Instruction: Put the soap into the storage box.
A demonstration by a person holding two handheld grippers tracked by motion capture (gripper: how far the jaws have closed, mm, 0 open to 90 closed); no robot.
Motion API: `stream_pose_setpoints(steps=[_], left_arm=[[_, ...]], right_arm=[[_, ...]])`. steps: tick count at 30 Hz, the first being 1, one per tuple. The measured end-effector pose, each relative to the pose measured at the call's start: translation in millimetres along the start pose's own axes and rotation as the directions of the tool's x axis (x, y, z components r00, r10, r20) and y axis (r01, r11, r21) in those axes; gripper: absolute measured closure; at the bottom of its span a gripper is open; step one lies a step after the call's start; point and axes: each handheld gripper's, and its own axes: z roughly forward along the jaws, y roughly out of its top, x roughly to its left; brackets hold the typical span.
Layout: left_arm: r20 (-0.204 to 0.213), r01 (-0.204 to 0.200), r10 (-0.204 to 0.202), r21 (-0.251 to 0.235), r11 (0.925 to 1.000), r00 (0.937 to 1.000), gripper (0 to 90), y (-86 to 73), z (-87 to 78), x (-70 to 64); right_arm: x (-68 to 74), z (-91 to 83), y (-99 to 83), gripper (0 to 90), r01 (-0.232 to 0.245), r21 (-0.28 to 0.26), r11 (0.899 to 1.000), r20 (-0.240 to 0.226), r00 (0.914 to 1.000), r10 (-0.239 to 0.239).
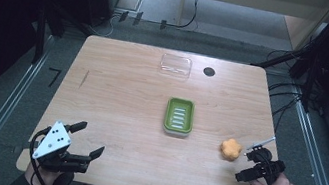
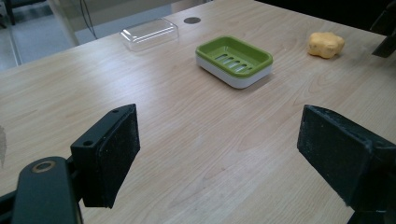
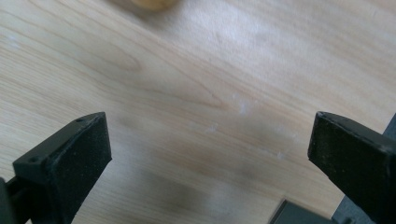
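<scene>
Soap first: we see a lumpy orange-yellow soap bar with a scalloped, flower-like outline [image 1: 231, 149] lying flat on the light wooden table [image 1: 121, 95], near its right front edge, just beside our right gripper [image 1: 251, 163]. That gripper is the nearer one by far. The soap lies just to its left and slightly forward, close to the upper jaw tip but apart from it. In the right gripper view a blurred orange edge of the soap [image 3: 152, 3] sits at the top, left of centre, beyond the open jaws, so we judge the gripper needs to go forward and a bit left to straddle it. Right jaws stand wide, nothing between them.

Soap looks roughly round and chunky, no clear long axis, matte surface; probably easy to pinch from any side.

Our left gripper [image 1: 86, 140] rests at the front left corner, jaws wide and empty, well apart from the soap. Green rectangular slotted soap dish on a white base [image 1: 179, 116] sits mid-table, left of and beyond the soap. Clear plastic lid [image 1: 175, 66] lies at the far edge.
</scene>
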Motion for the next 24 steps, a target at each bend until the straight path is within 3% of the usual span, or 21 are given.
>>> stream_pose_setpoints(steps=[24], left_arm=[[-0.008, 0.005, -0.005, -0.005, 1.0000, 1.0000, 13.6, -1.9, -3.4, 1.2]], right_arm=[[12.3, -12.1, 23.6, 0.0, 0.066, -0.094, 0.993, -0.007, 0.9977, -0.067]])
